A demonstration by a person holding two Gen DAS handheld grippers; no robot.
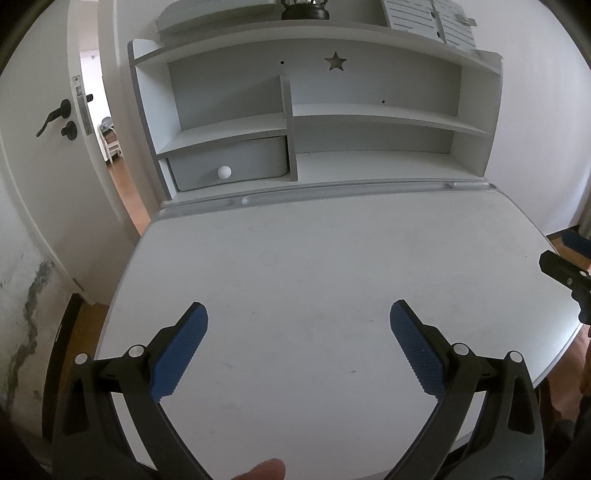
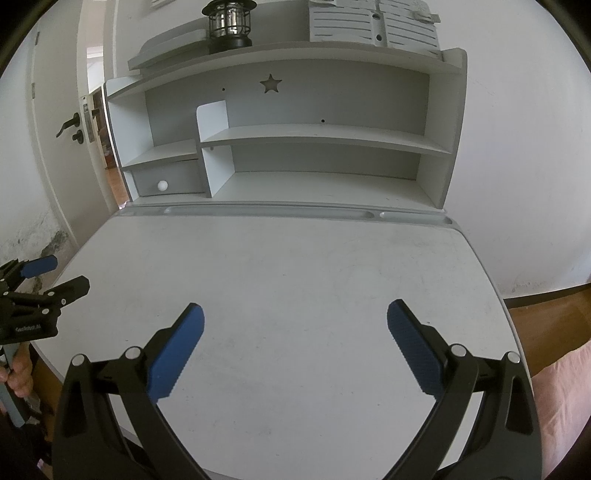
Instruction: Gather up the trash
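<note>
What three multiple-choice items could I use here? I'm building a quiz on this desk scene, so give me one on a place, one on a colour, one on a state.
1. Where does the lantern stand?
A. On the desk top
B. On top of the shelf unit
C. In the drawer

2. What colour are the pads of the left gripper?
A. Blue
B. Red
C. Yellow

3. How does the right gripper stand?
A. Shut on a wrapper
B. Shut on nothing
C. Open, holding nothing

Answers:
1. B: the lantern sits on the highest board of the shelf unit, above the star cut-out.
2. A: both ribbed pads are blue on black arms.
3. C: its fingers are spread wide over the bare desk, with nothing between them.
</note>
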